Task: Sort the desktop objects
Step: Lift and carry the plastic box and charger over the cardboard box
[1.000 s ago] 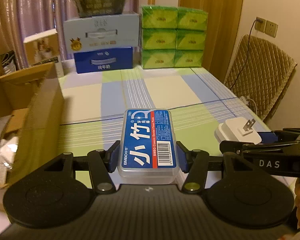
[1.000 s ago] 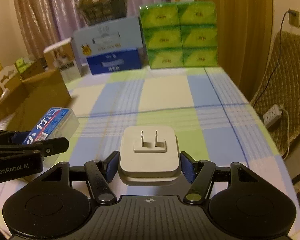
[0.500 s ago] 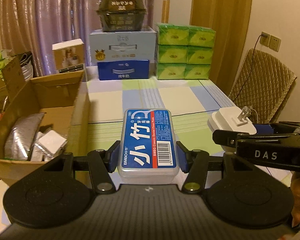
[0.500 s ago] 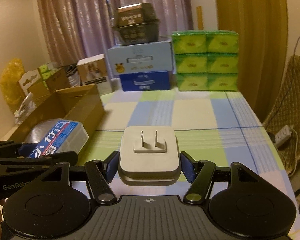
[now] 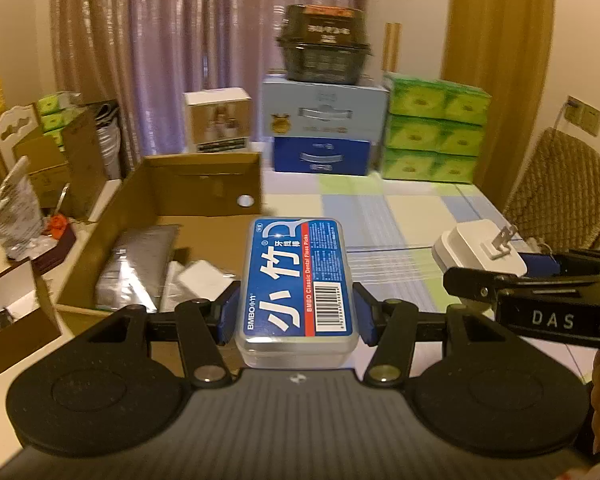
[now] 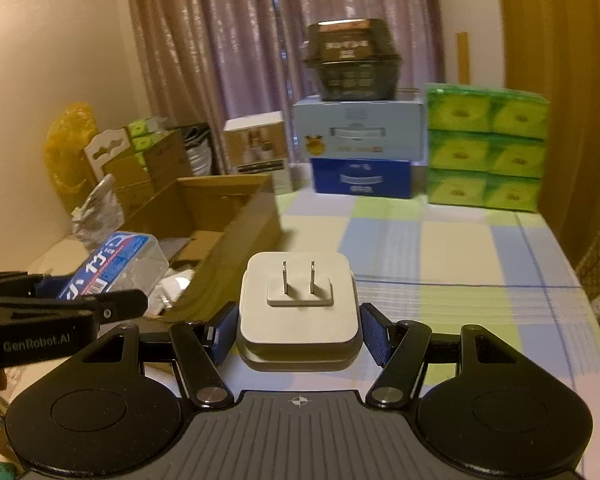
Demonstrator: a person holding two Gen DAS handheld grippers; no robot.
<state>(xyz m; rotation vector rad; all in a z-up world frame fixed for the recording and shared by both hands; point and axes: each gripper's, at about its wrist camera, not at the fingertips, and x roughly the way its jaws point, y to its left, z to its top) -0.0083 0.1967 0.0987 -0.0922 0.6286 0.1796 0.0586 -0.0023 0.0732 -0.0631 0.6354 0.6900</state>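
Note:
My left gripper [image 5: 298,314] is shut on a clear dental floss pick box [image 5: 298,280] with a blue label, held in the air above the table. An open cardboard box [image 5: 188,216] lies just ahead and to the left, with silver packets and white items inside. My right gripper [image 6: 298,330] is shut on a white plug adapter [image 6: 298,304], its two prongs pointing up. In the left wrist view that adapter [image 5: 478,250] shows at the right, in the right gripper [image 5: 532,276]. In the right wrist view the floss box [image 6: 118,268] hangs at the left over the cardboard box [image 6: 228,220].
A checked tablecloth [image 6: 440,248] covers the table. At its far end stand stacked blue boxes [image 6: 360,152] with a dark container [image 6: 352,60] on top, green tissue packs [image 6: 486,148] and a small white carton [image 6: 258,152]. Clutter and cartons [image 5: 48,160] fill the left side. A wicker chair [image 5: 560,192] stands right.
Both grippers have risen and swung left with their loads still gripped. The cardboard box and its contents have come into fuller view below the left gripper.

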